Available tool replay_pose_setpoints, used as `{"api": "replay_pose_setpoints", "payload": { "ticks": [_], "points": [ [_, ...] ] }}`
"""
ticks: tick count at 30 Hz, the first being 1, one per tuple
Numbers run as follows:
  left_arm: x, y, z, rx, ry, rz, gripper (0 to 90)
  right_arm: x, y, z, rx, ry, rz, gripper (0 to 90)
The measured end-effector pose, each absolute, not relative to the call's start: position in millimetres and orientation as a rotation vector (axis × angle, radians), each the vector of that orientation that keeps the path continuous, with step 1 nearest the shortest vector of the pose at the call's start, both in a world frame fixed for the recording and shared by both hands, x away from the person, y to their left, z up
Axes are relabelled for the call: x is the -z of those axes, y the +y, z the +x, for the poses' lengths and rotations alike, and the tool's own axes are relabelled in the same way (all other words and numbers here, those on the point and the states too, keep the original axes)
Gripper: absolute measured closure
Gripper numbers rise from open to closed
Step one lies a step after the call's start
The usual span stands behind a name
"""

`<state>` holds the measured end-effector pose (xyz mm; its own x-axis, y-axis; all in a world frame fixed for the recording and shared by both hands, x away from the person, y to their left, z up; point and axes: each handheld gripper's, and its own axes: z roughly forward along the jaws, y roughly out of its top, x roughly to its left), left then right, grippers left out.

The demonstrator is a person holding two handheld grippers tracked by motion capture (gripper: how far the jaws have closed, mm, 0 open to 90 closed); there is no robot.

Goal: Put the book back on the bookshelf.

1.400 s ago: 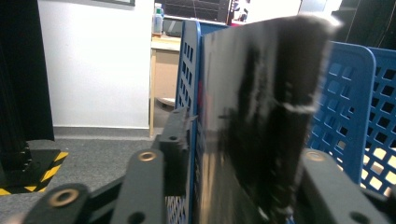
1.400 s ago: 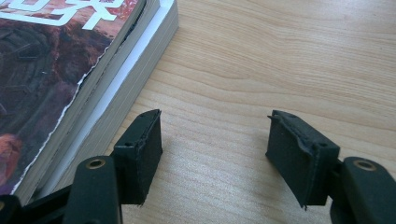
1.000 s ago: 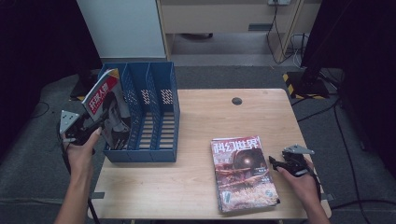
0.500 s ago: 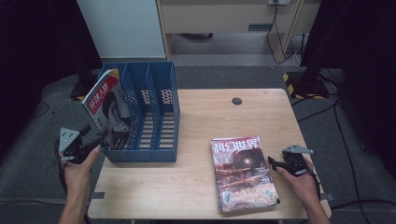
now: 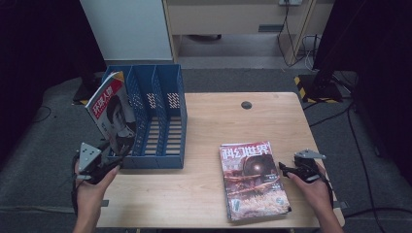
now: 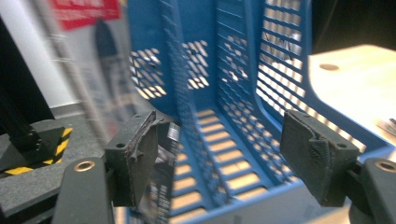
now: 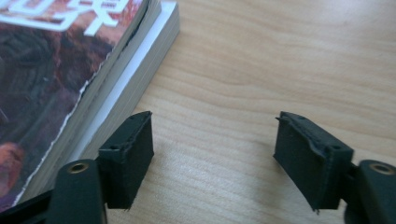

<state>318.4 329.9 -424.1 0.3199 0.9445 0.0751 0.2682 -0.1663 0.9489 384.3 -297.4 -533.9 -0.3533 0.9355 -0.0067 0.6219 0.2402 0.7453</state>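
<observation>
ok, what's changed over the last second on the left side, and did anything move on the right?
The left claw has let go of the magazine and drawn back toward the person, jaws just opened with nothing clamped between them. The magazine now leans in the leftmost slot of the blue file rack. The right claw stayed beside the stack of magazines on the table, jaws open, opening slightly more.

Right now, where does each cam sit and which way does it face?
High view: above the person's side, looking forward and down on the table; both forearms enter from below.
Left gripper view: rides the left gripper, faces the blue file rack; its open jaws show.
Right gripper view: rides the right gripper, faces the tabletop by the magazine stack.
Shared: high and left views both show the rack.
</observation>
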Motion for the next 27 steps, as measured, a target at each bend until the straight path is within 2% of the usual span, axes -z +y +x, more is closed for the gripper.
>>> {"api": "replay_pose_setpoints", "payload": {
  "ticks": [4, 6, 9, 15, 19, 27],
  "points": [
    [423.7, 304.1, 315.4, -0.853, 1.062, 1.689, 26.6, 526.2, -301.2, 380.8, -0.937, 2.016, 1.423, 36.3],
    [423.3, 290.9, 315.7, -0.824, 1.033, 1.705, 26.3, 521.0, -303.8, 378.0, -0.955, 1.999, 1.418, 45.9],
    [424.7, 271.0, 318.3, -0.806, 0.994, 1.756, 25.9, 513.5, -303.0, 374.6, -0.988, 1.991, 1.388, 55.7],
    [430.3, 234.6, 329.2, -0.75, 0.946, 1.816, 25.6, 503.2, -295.3, 371.6, -1.041, 2.012, 1.328, 69.2],
    [433.5, 211.1, 336.7, -0.727, 0.923, 1.847, 25.6, 499.4, -291.1, 371.6, -1.07, 2.033, 1.299, 74.4],
    [441.6, 169.8, 347.8, -0.665, 0.899, 1.864, 25.6, 496.6, -282.2, 375.4, -1.104, 2.07, 1.261, 76.7]
  ]
}}
